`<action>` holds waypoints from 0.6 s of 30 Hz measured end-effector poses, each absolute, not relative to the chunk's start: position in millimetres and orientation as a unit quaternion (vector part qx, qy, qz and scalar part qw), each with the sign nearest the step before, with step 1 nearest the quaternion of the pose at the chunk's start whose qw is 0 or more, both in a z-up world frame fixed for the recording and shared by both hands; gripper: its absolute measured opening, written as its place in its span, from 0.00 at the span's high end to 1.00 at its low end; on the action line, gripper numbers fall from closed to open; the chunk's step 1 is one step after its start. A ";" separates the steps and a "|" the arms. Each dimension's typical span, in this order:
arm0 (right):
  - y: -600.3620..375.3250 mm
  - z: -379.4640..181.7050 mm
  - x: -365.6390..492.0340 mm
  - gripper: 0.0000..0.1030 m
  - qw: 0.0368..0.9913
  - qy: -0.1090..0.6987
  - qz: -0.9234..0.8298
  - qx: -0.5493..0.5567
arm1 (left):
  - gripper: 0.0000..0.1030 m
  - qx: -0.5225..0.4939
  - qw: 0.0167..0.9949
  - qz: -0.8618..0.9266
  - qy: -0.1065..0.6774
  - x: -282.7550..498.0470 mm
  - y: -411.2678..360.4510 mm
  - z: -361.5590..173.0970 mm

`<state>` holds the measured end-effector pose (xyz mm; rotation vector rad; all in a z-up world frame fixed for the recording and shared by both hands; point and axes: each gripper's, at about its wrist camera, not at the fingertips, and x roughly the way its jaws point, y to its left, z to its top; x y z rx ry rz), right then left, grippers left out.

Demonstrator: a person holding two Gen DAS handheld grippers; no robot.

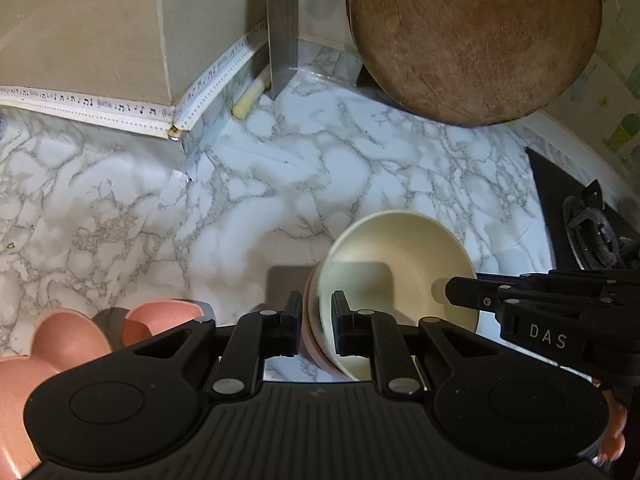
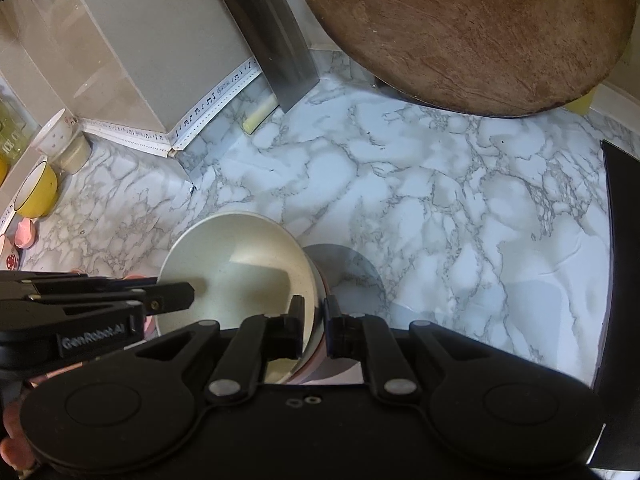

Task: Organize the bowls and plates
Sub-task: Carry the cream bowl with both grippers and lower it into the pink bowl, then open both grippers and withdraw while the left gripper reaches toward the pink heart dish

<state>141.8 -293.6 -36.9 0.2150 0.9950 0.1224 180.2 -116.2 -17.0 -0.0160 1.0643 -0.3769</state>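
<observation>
A cream bowl is nested in a pink bowl whose rim shows at its left side. My left gripper is shut on the left rims of the stacked bowls. My right gripper is shut on their right rims, and the cream bowl shows in the right wrist view. The stack is held a little above the marble counter, with its shadow below. A pink bear-shaped plate lies at the lower left of the left wrist view.
A round wooden cutting board leans at the back wall beside a cleaver. A gas stove is on the right. A yellow cup, a white mug and small pink dishes stand at the far left.
</observation>
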 end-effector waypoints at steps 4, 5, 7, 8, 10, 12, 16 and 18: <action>-291.7 -24.1 142.0 0.91 0.879 0.464 0.069 0.084 | 0.85 -0.009 0.848 -0.193 0.493 184.2 -98.3 -5.1; -290.0 -19.5 142.7 0.91 0.881 0.460 0.075 0.077 | 0.85 -0.001 0.852 -0.184 0.490 185.4 -93.9 -3.1; -285.2 -11.9 145.4 0.90 0.885 0.454 0.083 0.061 | 0.85 0.004 0.857 -0.178 0.484 189.2 -83.9 -0.1; -282.6 -9.6 147.6 0.89 0.886 0.452 0.087 0.053 | 0.85 0.001 0.856 -0.178 0.485 191.8 -78.3 0.7; -278.2 -7.3 151.5 0.88 0.888 0.449 0.092 0.039 | 0.85 -0.001 0.858 -0.173 0.484 195.9 -67.7 2.1; -276.0 -8.2 156.2 0.85 0.887 0.452 0.093 0.028 | 0.85 0.001 0.859 -0.167 0.483 199.1 -58.3 2.7; -277.7 -13.5 162.8 0.84 0.880 0.464 0.095 0.016 | 0.83 0.003 0.855 -0.159 0.494 207.4 -40.5 -2.1; -279.2 -15.5 165.4 0.83 0.879 0.469 0.092 0.007 | 0.78 0.007 0.852 -0.160 0.498 209.9 -35.2 -5.5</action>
